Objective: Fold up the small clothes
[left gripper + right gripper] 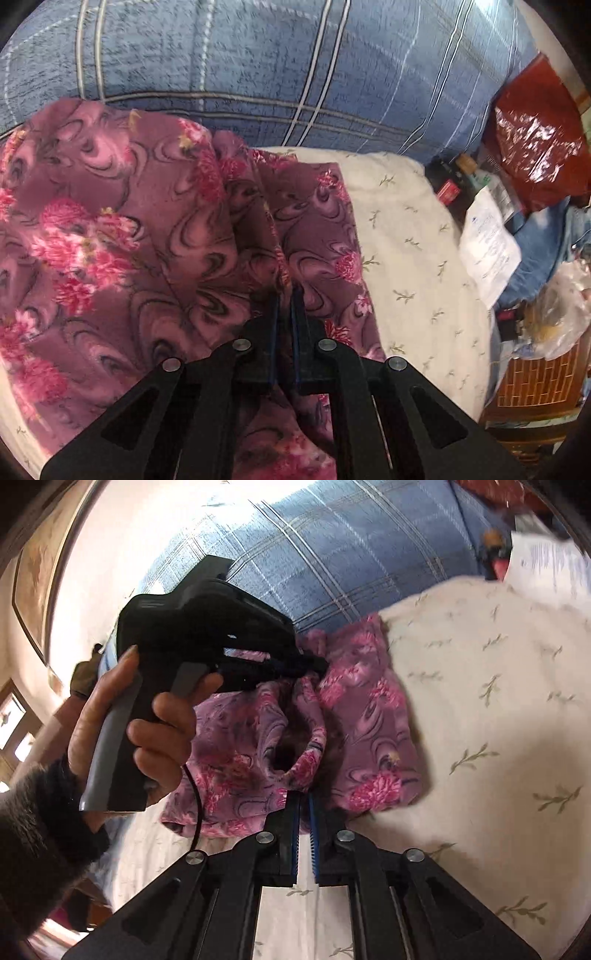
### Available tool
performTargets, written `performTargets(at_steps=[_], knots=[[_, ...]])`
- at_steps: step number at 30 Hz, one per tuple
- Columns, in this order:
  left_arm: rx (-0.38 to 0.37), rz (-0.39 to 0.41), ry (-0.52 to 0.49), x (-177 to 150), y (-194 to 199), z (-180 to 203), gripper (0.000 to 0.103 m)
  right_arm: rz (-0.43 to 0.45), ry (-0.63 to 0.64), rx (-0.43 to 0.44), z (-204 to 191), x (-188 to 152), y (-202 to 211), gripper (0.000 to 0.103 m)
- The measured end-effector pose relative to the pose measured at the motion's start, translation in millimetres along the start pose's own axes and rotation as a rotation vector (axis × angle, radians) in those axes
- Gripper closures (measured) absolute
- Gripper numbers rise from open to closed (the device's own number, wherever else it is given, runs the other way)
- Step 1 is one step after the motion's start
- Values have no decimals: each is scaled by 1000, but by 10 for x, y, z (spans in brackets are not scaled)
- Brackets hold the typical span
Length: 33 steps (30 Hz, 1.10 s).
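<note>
A small purple garment with pink flowers (pixel 122 236) lies bunched on a white sheet with leaf sprigs (pixel 413 258). My left gripper (pixel 287 295) is shut on a raised fold of it, and cloth runs down between the fingers. In the right wrist view the garment (pixel 362 716) hangs slack between both grippers, with an opening sagging in its middle. The right gripper (pixel 303 794) is shut on its near edge. A hand (pixel 155 720) holds the left gripper (pixel 320 667), whose tip pinches the garment's far edge.
A blue plaid quilt (pixel 258 55) is piled behind the garment. At the bed's right side lie a red plastic bag (pixel 535 129), papers (pixel 487 236), bottles (pixel 454 177), a clear bag (pixel 561 310) and a wooden cabinet (pixel 535 384). A framed picture (pixel 37 572) hangs on the wall.
</note>
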<state>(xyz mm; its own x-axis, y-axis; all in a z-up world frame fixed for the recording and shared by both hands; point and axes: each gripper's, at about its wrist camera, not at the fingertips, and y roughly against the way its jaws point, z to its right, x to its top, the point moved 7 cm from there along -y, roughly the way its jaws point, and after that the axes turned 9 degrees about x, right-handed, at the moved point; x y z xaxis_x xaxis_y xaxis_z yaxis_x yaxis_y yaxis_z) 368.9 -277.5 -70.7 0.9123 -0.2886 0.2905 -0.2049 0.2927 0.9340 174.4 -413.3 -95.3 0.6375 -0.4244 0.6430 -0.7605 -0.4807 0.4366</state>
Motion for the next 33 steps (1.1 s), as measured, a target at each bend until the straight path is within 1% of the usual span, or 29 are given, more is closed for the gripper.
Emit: performTargets(at_steps=[2,3,4,5,6,7,8,9,10,12,13,14,15,16,17,18,19,20,21,22,23,24,25,26,27,28,29,31,33], knots=[[-26,18,2,12,224,-70,96,5,-9,7,-6,37,63,94],[-47,37,-2,18,360,-110,88,9,-11,6,-2,55,93,93],[-62,62,-3,24,516,-177,69,20,-15,2,-1,90,155,93],[-63,95,0,35,666,-265,56,36,-19,2,-8,128,215,93],[-49,133,9,40,803,-382,33,65,-21,8,-18,210,284,92],[-25,175,30,35,935,-544,25,99,-19,13,-32,325,363,91],[-11,199,49,22,1020,-702,25,121,-16,13,-43,431,411,89],[-1,201,76,-10,1068,-908,25,141,-13,14,-52,569,435,84],[3,196,102,-36,1063,-1049,25,149,-16,23,-50,721,404,65],[8,167,179,-121,991,-1388,25,105,-54,61,11,967,205,41],[-15,147,220,-183,926,-1545,25,82,-86,94,56,1091,39,41],[-40,132,256,-224,875,-1650,25,29,-129,141,109,1191,-191,41],[-70,121,294,-256,826,-1741,25,-3,-157,154,152,1233,-342,41],[-112,109,331,-278,776,-1820,25,-59,-190,160,216,1274,-588,42],[-149,96,360,-292,724,-1873,25,-90,-195,129,271,1295,-753,43],[-170,88,373,-298,683,-1886,25,-97,-186,82,324,1317,-884,42],[-190,79,377,-281,636,-1896,25,-105,-173,63,350,1352,-1028,42],[-198,75,374,-270,608,-1896,25,-123,-177,74,345,1359,-1137,42],[-200,73,365,-254,571,-1872,25,-152,-187,120,307,1360,-1271,42],[-196,69,357,-241,537,-1854,25,-179,-179,153,268,1364,-1355,43],[-196,62,353,-233,501,-1824,25,-208,-142,183,193,1367,-1415,51],[-202,57,350,-224,466,-1766,25,-227,-99,191,128,1372,-1436,85],[-206,60,346,-215,456,-1701,25,-259,-42,181,48,1351,-1444,97],[-213,73,339,-210,480,-1637,25,-273,6,154,-1,1337,-1434,97],[-217,87,329,-221,526,-1585,25,-263,65,116,-69,1349,-1371,97],[-206,111,315,-229,592,-1538,25,-226,104,111,-154,1396,-1257,97],[-192,132,299,-231,639,-1492,25,-168,117,132,-229,1469,-1083,97],[-173,158,264,-246,689,-1406,25,-105,113,149,-229,1578,-875,97],[-129,157,240,-241,639,-1343,25,-97,98,100,-68,1615,-815,97]])
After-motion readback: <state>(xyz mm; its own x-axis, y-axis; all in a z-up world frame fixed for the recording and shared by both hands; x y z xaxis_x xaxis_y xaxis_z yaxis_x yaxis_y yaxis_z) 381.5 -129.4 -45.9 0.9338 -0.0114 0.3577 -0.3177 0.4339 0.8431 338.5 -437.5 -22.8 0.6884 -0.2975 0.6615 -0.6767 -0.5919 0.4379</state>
